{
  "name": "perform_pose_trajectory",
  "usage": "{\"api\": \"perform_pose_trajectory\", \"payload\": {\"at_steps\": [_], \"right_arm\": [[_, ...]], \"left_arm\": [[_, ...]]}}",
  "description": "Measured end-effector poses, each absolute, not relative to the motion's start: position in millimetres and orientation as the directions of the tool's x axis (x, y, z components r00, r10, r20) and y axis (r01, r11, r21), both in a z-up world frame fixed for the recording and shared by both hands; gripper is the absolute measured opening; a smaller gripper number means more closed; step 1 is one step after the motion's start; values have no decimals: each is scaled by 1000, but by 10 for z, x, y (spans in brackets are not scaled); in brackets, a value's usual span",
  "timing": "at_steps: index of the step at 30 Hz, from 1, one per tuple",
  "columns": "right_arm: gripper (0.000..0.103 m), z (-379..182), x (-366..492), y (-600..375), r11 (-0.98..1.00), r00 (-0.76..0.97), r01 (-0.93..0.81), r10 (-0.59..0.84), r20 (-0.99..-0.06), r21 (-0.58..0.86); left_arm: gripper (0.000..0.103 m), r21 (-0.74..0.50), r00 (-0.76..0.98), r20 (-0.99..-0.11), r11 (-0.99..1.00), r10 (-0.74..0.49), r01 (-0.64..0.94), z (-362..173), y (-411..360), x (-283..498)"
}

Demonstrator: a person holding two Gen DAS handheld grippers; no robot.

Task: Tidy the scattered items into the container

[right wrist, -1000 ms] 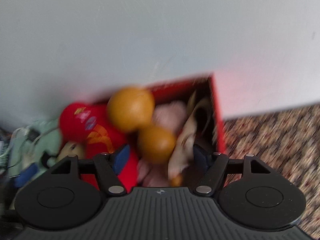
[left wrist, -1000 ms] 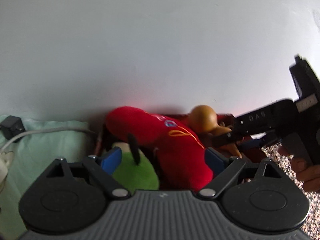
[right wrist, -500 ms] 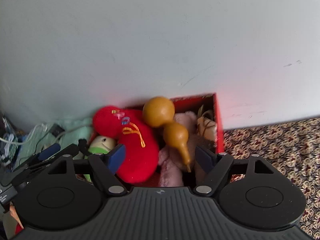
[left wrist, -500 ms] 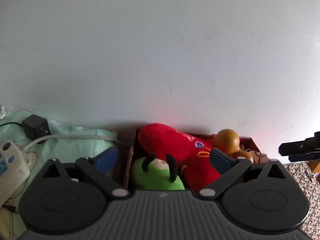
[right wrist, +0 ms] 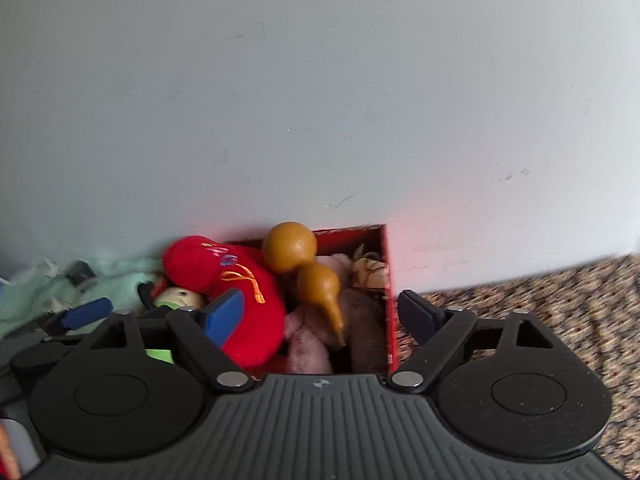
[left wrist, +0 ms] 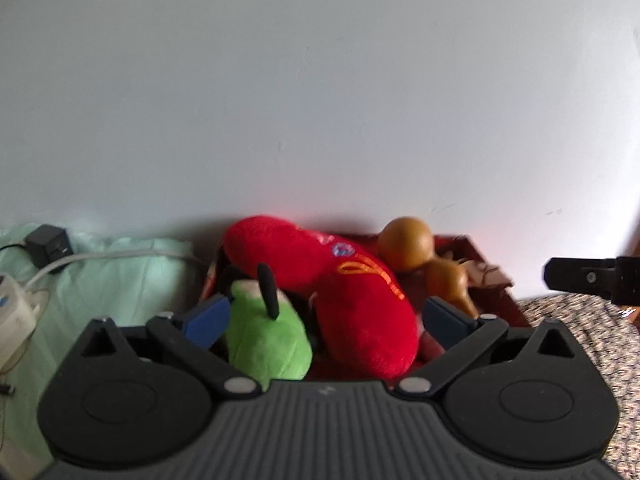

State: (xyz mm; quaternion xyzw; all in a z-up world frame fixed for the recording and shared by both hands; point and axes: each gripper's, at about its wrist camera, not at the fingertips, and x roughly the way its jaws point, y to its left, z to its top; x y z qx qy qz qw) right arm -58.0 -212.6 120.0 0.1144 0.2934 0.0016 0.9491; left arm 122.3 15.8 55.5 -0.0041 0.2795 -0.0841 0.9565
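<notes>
- Pale wall (right wrist: 320,100) fills the upper frame; patterned carpet (right wrist: 540,300) lies lower right.
- At centre, the red box (right wrist: 387,280) against the wall holds a red plush (right wrist: 240,292), a green plush (left wrist: 264,340), a gourd (right wrist: 308,268) and pink plush (right wrist: 308,340).
- Left gripper (left wrist: 326,316) and right gripper (right wrist: 320,312) both hang spread and empty.
- Judged nearly finished; no stray items show on the carpet, though the blurred left edge may hide some.

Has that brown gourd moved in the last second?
Yes. The gourd was between the right gripper's open jaws; now it rests in the red box.
</notes>
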Motion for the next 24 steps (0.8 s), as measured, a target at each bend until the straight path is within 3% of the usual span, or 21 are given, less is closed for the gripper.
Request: {"api": "perform_pose_trajectory", "payload": {"at_steps": [4,15,22,24], "right_arm": [[94,1124,-589,-2067,981,819,136,-34,-573,137],[94,1092,-568,-1925,982,742,152,-37,-669,114],[94,1095,-641,-2010,953,780,182,10,-626,242],[94,1104,-625,-1958,958,778,194,-19,-628,211]], "left_arm": [[102,-27,821,-564,996,-87,87,544,103,1235],[102,52,831,-553,998,58,-35,548,122,1165],[102,73,836,-544,997,66,-31,565,131,1147],[102,81,837,-542,996,72,-33,560,120,1143]]}}
